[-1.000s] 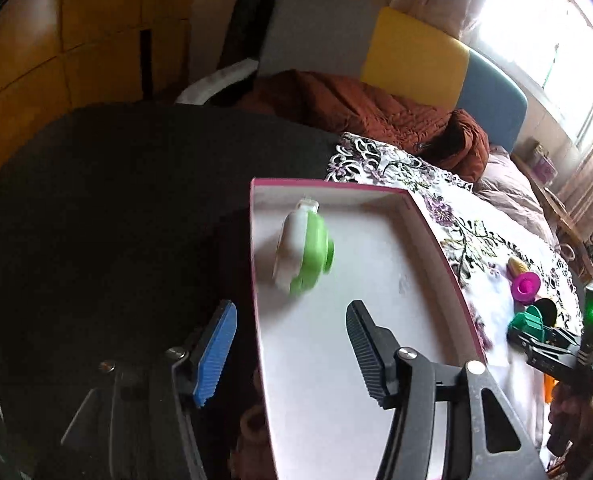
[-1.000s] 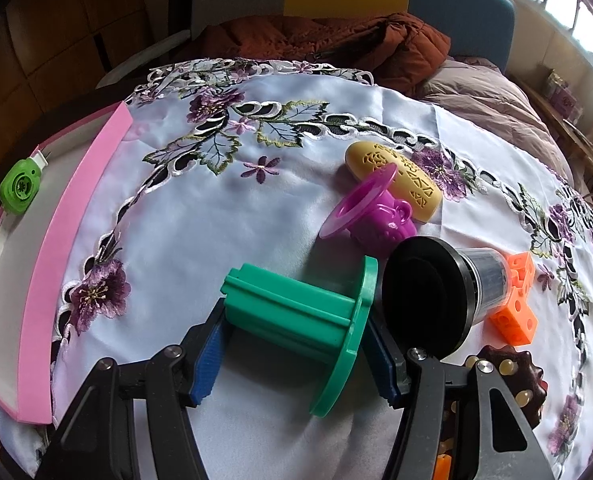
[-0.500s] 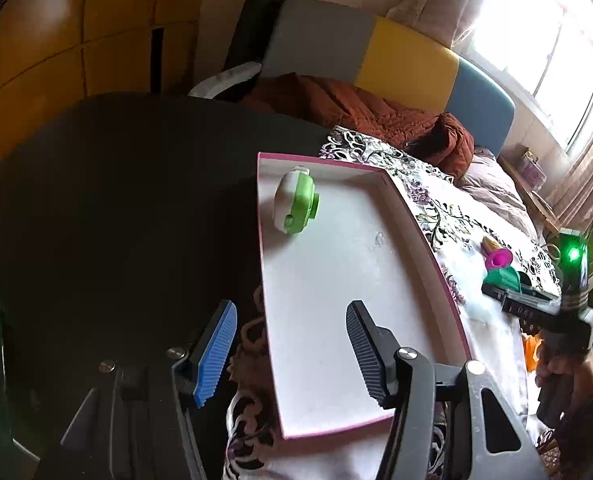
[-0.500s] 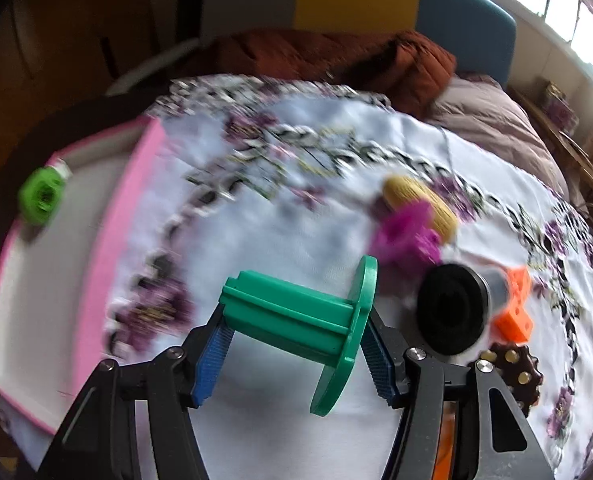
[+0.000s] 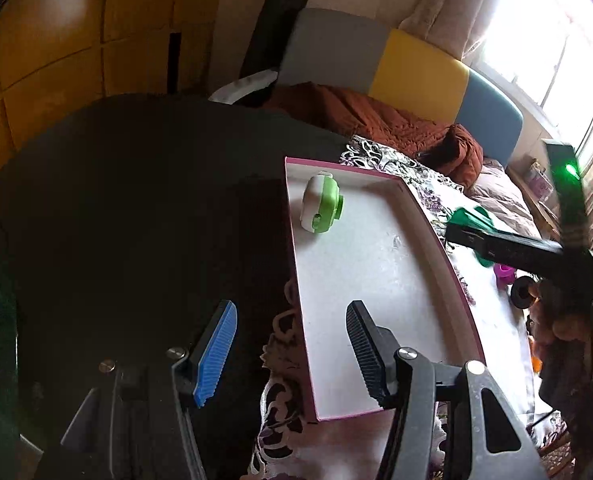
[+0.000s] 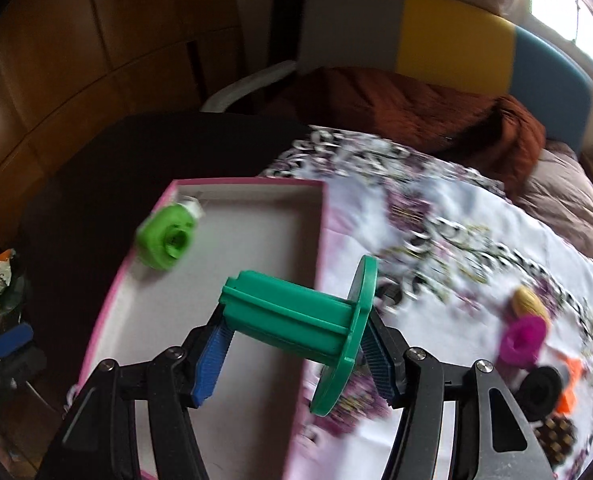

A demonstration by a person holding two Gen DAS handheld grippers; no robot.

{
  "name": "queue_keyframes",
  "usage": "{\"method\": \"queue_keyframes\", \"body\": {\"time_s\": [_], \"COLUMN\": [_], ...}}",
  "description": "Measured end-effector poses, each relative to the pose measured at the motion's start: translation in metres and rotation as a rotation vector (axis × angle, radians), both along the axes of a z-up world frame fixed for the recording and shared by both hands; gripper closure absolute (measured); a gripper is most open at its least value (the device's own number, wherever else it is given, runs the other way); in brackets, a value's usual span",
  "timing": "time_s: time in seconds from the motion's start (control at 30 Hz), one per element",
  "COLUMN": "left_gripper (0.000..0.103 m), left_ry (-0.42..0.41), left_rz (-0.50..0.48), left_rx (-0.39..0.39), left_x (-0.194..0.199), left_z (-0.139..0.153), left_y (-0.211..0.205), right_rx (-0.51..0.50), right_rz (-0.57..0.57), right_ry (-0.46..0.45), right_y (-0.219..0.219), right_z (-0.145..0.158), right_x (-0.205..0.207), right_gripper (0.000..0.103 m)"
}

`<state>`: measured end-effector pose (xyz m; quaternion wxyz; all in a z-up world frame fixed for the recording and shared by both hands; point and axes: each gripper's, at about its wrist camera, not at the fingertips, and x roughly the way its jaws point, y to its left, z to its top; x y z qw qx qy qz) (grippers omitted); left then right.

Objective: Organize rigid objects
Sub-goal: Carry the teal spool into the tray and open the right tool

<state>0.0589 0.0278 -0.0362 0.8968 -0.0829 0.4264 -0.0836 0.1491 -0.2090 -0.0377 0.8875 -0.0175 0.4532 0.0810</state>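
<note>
My right gripper (image 6: 292, 364) is shut on a green spool (image 6: 300, 320) with a wide flange, held in the air over the right wall of the pink-rimmed white tray (image 6: 312, 276). A green and white round object (image 6: 166, 242) lies in the tray's far left corner. In the left wrist view my left gripper (image 5: 288, 348) stands open with nothing between its fingers, above the tray's (image 5: 462, 304) near left edge. There the green and white object (image 5: 320, 208) sits at the far end, and the right gripper with the spool (image 5: 472, 220) comes in from the right.
On the floral cloth (image 6: 456, 248) to the right lie a magenta cup (image 6: 522, 338), a yellow piece (image 6: 530, 304), a black-capped cylinder (image 6: 542, 390), an orange block (image 6: 572, 388) and a brown studded piece (image 6: 558, 436). A dark table surface (image 5: 136, 208) lies left of the tray. A brown blanket (image 5: 376, 120) and chair stand behind.
The right gripper lifted the green spool off the cloth and carried it left to the tray's right wall. The left gripper drew back toward the tray's near end, still open.
</note>
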Motion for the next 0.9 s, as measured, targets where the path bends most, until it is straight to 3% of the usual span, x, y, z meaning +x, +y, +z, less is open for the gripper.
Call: {"method": "queue_keyframes", "body": {"time_s": [0.27, 0.57, 0.8, 0.9], "left_gripper": [0.045, 0.045, 0.045, 0.045], "left_ry": [0.011, 0.023, 0.039, 0.035], "left_rz": [-0.001, -0.003, -0.012, -0.016], "left_rx": [0.000, 0.026, 0.035, 0.034], "left_x": [-0.001, -0.003, -0.003, -0.006], "left_z": [-0.003, -0.004, -0.007, -0.005], "left_y": [0.003, -0.001, -0.004, -0.006], "right_rx": [-0.043, -0.099, -0.086, -0.057], "right_rz": [0.067, 0.018, 0.008, 0.002], "right_ry": [0.056, 0.138, 0.133, 0.113], "right_y": [0.046, 0.068, 0.068, 0.063], "right_z": [-0.020, -0.057, -0.062, -0.054], "right_x": [0.040, 0.082, 0.079, 0.074], "right_gripper": [0.041, 0.040, 0.040, 0.032]}}
